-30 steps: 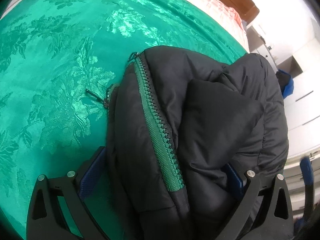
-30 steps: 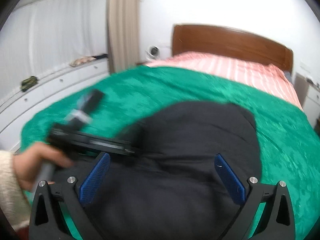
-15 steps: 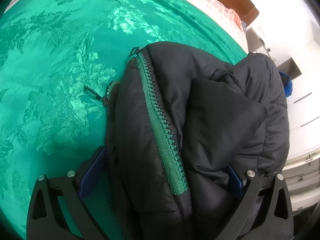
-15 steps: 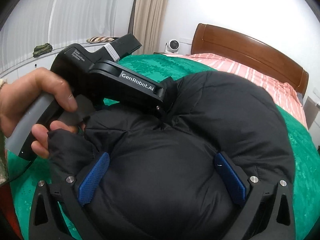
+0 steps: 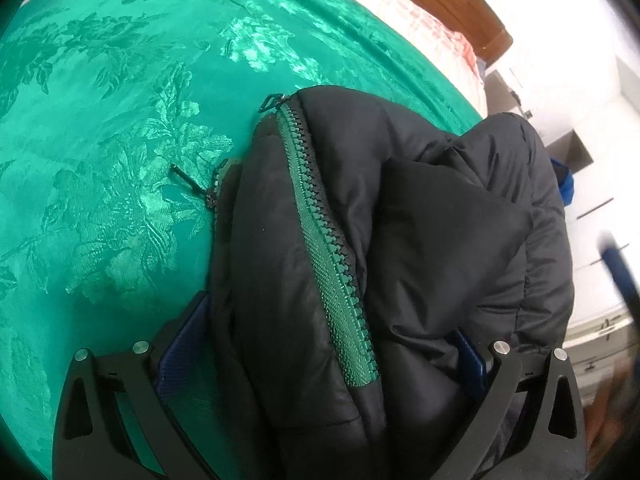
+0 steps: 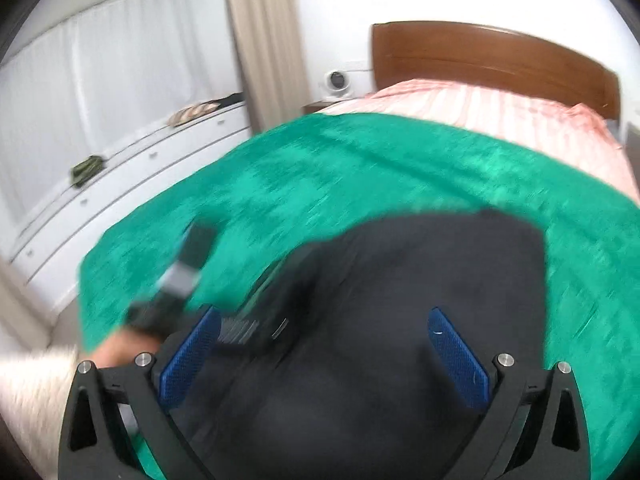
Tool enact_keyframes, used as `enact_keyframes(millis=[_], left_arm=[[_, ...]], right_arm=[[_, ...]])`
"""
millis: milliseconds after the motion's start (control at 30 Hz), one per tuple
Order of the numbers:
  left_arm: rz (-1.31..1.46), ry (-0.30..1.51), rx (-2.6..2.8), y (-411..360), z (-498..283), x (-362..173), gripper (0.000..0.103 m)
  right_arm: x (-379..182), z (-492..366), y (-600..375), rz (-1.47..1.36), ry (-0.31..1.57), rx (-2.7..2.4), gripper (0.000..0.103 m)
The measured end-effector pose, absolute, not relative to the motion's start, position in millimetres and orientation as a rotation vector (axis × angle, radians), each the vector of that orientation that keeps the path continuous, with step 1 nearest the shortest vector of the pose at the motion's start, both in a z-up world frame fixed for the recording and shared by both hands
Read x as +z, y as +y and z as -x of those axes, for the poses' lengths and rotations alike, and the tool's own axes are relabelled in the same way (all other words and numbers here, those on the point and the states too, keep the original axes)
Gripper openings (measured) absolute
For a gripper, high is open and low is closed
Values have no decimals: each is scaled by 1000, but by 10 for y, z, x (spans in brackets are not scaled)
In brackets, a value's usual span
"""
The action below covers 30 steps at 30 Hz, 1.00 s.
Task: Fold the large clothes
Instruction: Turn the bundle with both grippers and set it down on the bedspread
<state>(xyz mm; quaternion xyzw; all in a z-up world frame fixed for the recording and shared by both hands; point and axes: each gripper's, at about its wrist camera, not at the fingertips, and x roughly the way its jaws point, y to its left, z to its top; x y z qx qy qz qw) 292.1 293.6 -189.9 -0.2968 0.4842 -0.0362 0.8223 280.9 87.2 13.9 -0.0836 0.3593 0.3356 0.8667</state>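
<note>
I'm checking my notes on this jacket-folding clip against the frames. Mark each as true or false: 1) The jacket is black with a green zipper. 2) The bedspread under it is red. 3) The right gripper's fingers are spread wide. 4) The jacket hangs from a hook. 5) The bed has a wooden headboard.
1) True: the black jacket has a green zipper running along its edge.
2) False: the bedspread is green with a leafy pattern.
3) True: the right gripper is open above the jacket, blue pads far apart.
4) False: it lies bunched on the bed, between the left gripper's fingers.
5) True: a brown wooden headboard stands at the far end.
</note>
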Motion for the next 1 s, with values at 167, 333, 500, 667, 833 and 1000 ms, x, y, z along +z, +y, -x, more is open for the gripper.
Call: enact_keyframes(millis=[167,333,500,667,833,1000], left_arm=[[703,1013,-74,2995,-2839,-1854,103],[769,932,-93,3350,-2486,-1546,102],[856,919,-210,3673,-2183,-1464,102],[904,1006,-340,3319,-2306,-1618,102],[704,1111,-224,3043,-2375,-1741,103],[746,1142,-236,3076,-2310,-1854,103]], right_arm=[[-588,-3561,1318,374,930,543,103],[-654,-3674,1269,324,976,545,103],[-620,-3458,1206,327,925,532,103],[-483,-3282,1240,350,878,518,103],[-101,-3075,774,160,859,586,102],[67,-2794,-231,-45,876,640,103]])
